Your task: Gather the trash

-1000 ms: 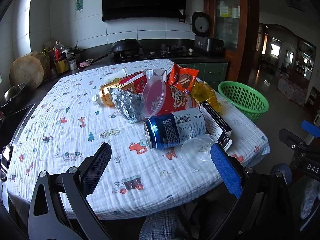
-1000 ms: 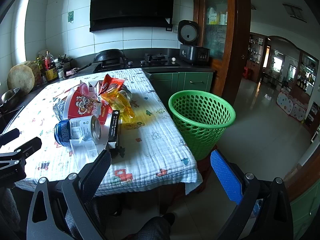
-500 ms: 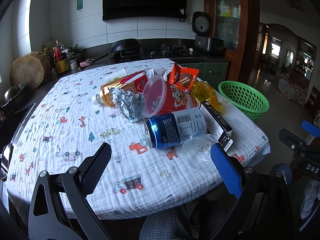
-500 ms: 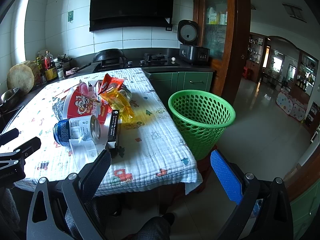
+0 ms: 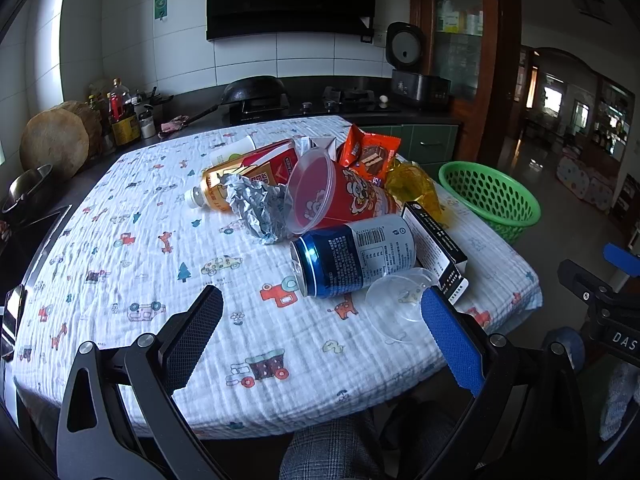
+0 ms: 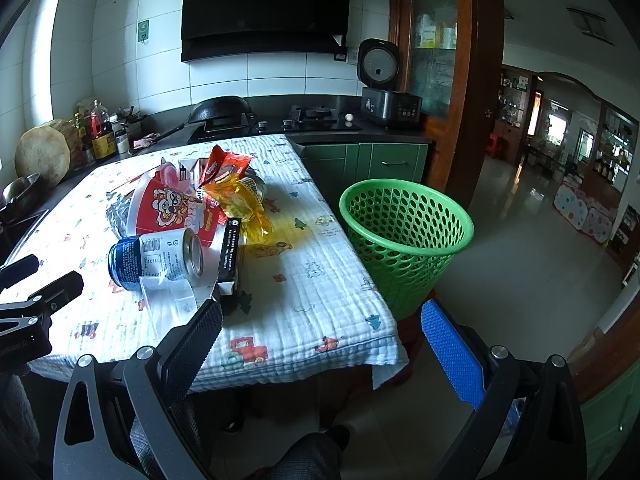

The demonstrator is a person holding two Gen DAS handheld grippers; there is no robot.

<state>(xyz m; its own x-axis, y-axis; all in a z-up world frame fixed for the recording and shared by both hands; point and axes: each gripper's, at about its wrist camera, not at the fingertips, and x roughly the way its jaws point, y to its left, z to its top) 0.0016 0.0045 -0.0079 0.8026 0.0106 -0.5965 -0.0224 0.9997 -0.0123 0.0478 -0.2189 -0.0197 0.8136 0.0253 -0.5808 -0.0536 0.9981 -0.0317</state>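
Note:
A pile of trash lies on the table (image 5: pixel 120 248): a blue can (image 5: pixel 352 254) on its side, a red noodle cup (image 5: pixel 340 200), crumpled foil (image 5: pixel 256 206), a bottle (image 5: pixel 218 194), an orange snack wrapper (image 5: pixel 370 154), a yellow wrapper (image 5: pixel 412 186), a dark box (image 5: pixel 434 246) and a clear plastic lid (image 5: pixel 394 308). A green mesh basket (image 6: pixel 404 236) stands beside the table's right edge. My left gripper (image 5: pixel 320 340) is open and empty, low over the near edge in front of the can. My right gripper (image 6: pixel 320 348) is open and empty, near the table corner.
A dark counter with a wok (image 5: pixel 256 90), stove and rice cooker (image 6: pixel 384 84) runs behind the table. Bottles (image 5: pixel 120 116) and a round wooden board (image 5: pixel 54 146) stand at the left. Tiled floor (image 6: pixel 540 264) lies open to the right of the basket.

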